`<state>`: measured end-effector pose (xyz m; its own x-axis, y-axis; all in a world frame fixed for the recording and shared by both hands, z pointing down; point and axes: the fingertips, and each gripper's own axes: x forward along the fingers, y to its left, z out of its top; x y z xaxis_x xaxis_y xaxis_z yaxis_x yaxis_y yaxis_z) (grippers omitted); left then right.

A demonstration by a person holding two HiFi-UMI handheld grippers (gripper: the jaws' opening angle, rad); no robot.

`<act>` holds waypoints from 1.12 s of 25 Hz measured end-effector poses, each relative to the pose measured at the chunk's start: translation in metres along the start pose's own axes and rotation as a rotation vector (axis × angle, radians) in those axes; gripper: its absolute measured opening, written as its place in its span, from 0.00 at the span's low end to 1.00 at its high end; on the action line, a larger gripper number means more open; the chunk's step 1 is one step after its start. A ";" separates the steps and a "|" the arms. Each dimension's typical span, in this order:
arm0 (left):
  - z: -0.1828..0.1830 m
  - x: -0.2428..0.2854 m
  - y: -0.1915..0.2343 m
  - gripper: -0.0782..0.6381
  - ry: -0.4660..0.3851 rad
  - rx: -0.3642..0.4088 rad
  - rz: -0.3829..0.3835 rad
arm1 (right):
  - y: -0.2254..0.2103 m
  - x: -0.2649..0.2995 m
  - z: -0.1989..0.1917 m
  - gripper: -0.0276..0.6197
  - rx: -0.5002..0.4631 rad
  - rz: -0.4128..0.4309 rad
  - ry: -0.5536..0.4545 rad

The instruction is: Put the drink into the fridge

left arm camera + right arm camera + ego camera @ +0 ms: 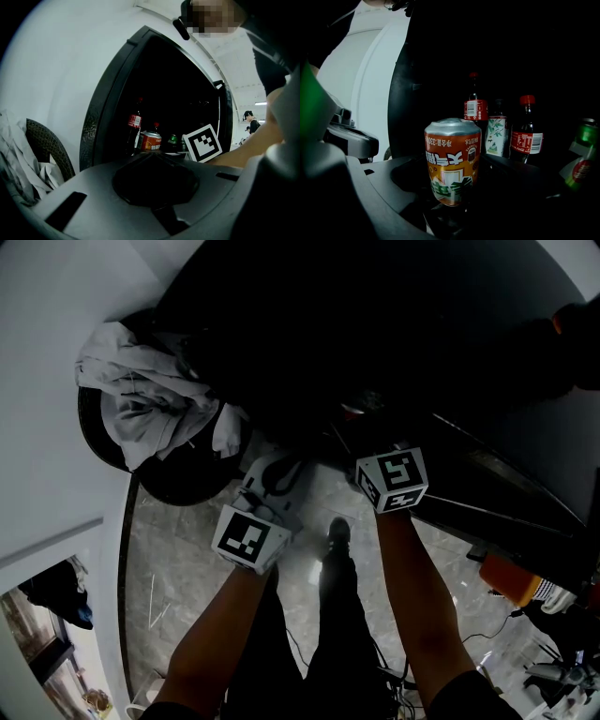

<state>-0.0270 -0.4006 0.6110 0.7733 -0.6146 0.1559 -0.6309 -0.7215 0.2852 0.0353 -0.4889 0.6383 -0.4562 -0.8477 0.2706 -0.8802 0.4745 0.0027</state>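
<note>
An orange drink can [452, 154] with a silver end hangs upside down in my right gripper [452, 180], which is shut on it just in front of the open, dark fridge [394, 343]. The same can [150, 141] shows in the left gripper view, beside the right gripper's marker cube [202, 143]. Inside the fridge stand two cola bottles [476, 110] [526, 136], a tea bottle [498, 129] and a green can [586, 133]. My left gripper [152, 157] hangs to the left of the fridge opening, its jaws together with nothing between them.
A dark wicker chair [98, 442] piled with white cloth [145, 395] stands left of the fridge against the white wall. The fridge door frame [110, 98] edges the opening. My legs and a shoe [337, 532] are on the marble floor; an orange object [511, 579] lies lower right.
</note>
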 end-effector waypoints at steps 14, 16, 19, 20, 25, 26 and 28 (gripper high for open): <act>0.019 -0.008 -0.008 0.12 -0.022 -0.011 0.022 | 0.007 -0.041 0.036 0.55 0.011 -0.016 -0.122; 0.028 -0.018 -0.018 0.12 -0.028 -0.008 0.012 | 0.026 -0.071 0.056 0.54 -0.012 0.035 -0.159; 0.045 -0.034 -0.033 0.12 -0.016 0.026 -0.013 | 0.061 -0.109 0.089 0.54 -0.065 0.125 -0.194; 0.053 -0.038 -0.034 0.12 -0.015 0.037 -0.016 | 0.070 -0.117 0.098 0.54 -0.083 0.160 -0.205; 0.087 -0.095 -0.113 0.12 0.012 -0.069 -0.007 | 0.102 -0.210 0.127 0.33 -0.023 0.300 -0.085; 0.098 -0.102 -0.129 0.12 0.014 -0.075 -0.008 | 0.103 -0.226 0.144 0.15 0.014 0.318 -0.107; 0.122 -0.112 -0.150 0.12 0.010 -0.082 0.001 | 0.107 -0.251 0.181 0.14 0.097 0.396 -0.184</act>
<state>-0.0269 -0.2625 0.4359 0.7737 -0.6116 0.1652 -0.6244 -0.6922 0.3618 0.0313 -0.2685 0.3964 -0.7688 -0.6370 0.0572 -0.6368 0.7543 -0.1595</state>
